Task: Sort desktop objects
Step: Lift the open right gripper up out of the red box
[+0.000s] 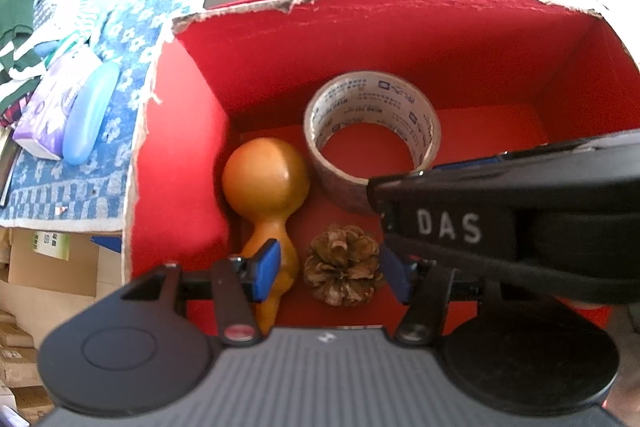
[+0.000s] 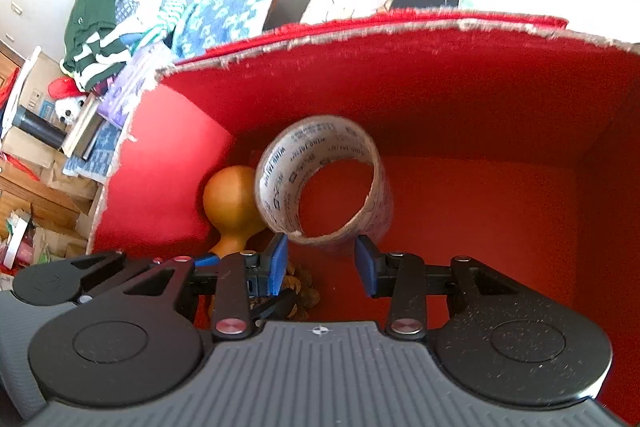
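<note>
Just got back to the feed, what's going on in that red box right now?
Both handheld grippers hang over the red-lined cardboard box. The right gripper is shut on the wide roll of printed packing tape, held tilted inside the box. The left gripper stands open around the brown pine cone, beside the orange wooden gourd.

hidden: pine cone [image 2: 302, 293] mostly behind left tool | gourd [image 2: 230, 213] partly behind tape roll [image 2: 324, 187]

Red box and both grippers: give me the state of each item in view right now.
red box: open-topped, holding three items.
tape roll: tilted, lower edge between the right gripper pads, gripped.
gourd: lying in the left corner.
pine cone: on the floor, between the left gripper pads, untouched.
</note>
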`<state>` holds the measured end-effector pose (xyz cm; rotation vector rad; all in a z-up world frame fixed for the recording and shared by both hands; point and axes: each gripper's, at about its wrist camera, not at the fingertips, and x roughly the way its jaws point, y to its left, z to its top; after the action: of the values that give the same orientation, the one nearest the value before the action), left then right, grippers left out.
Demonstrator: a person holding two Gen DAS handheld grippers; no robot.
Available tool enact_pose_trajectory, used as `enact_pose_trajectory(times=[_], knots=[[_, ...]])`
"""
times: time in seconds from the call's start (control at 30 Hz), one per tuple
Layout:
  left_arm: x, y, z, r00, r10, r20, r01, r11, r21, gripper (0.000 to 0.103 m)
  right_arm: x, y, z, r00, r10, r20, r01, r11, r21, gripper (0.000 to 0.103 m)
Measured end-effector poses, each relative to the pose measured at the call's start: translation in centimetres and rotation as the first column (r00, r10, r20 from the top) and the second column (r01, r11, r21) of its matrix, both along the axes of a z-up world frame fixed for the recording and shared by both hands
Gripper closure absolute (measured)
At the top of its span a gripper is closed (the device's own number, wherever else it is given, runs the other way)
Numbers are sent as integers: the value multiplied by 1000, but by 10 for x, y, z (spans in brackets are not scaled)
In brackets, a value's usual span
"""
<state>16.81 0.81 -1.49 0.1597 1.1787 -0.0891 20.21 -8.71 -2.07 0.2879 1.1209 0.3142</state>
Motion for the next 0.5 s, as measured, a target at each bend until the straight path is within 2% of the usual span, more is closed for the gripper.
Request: enact_pose_trajectory(times=[0.17,0.33,0.5], knots=[[-8,-4,9,999,9,46,-10,1000,13,38,-10,-5,9,998,-18,59,20,999,-42,62],[-16,-7,21,995,18,96,-20,1000,24,31,-21,-17,21,996,-44,83,43,999,10,62],[-24,-9,28,992,39,118,-43,999,28,31,-32,-21,31,992,-52,111,50,998,28,61]])
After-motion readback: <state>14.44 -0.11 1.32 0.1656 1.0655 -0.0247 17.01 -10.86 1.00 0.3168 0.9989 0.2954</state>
